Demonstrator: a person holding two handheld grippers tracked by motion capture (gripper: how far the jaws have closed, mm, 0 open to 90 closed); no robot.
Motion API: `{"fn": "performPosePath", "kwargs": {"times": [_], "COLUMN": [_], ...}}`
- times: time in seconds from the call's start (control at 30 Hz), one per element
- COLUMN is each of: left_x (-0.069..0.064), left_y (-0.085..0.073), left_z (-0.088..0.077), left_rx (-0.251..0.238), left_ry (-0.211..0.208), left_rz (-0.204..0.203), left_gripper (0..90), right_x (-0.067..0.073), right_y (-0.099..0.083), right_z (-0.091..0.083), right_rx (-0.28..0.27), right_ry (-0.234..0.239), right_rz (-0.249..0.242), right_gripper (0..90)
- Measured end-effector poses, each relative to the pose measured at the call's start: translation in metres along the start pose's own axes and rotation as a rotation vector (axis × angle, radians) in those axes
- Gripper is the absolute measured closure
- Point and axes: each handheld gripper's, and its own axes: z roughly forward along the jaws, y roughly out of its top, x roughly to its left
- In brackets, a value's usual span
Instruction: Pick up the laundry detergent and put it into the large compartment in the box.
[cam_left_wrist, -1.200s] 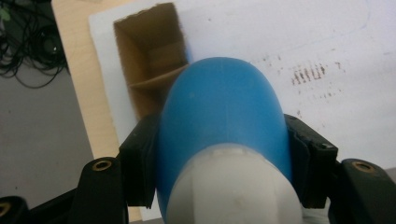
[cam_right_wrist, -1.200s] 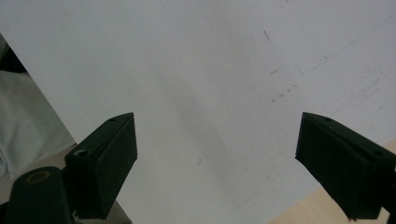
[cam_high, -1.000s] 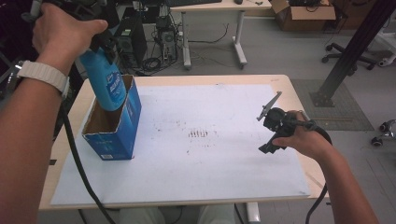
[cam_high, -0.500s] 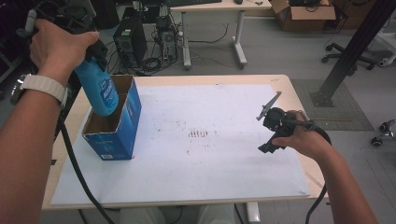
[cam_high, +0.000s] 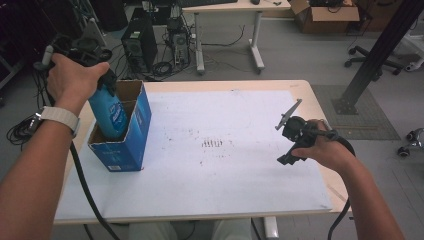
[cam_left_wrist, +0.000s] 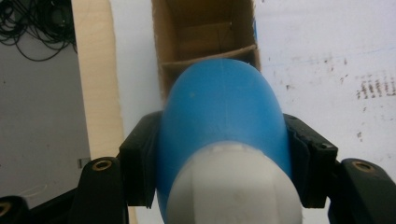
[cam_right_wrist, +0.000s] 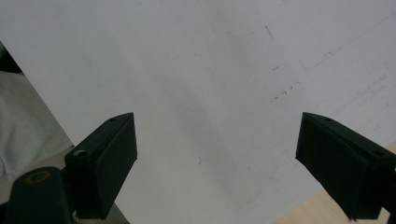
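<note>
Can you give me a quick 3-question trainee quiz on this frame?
1. True or false: the left claw is shut on the bottle.
2. Where is the bottle's lower end? A) flat on the sheet B) inside the box C) off the table
3. What lies between the right claw's jaws?

Key
1. True. In the left gripper view both pads press the blue body just below the white cap.
2. B. In the high view the bottle dips into the open top of the box.
3. Nothing. The jaws stand wide apart above the white sheet.
</note>
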Motion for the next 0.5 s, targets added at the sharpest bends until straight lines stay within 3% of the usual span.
{"fn": "performPosePath", "kwargs": {"times": [0.27, 0.5], "left_x": [-0.004, -0.002], "left_y": [-0.006, -0.012], "left_z": [0.029, 0.052], "left_rx": [0.007, 0.008], "left_ry": [0.025, 0.013], "left_rz": [0.026, 0.022], "left_gripper": [37.8, 37.8], "right_x": [0.001, -0.001], "right_y": [0.001, -0.001], "right_z": [0.004, 0.005], "right_rx": [0.001, 0.004], "right_ry": [0.007, 0.006], "right_rz": [0.001, 0.011], "right_gripper": [12.5, 12.4]}}
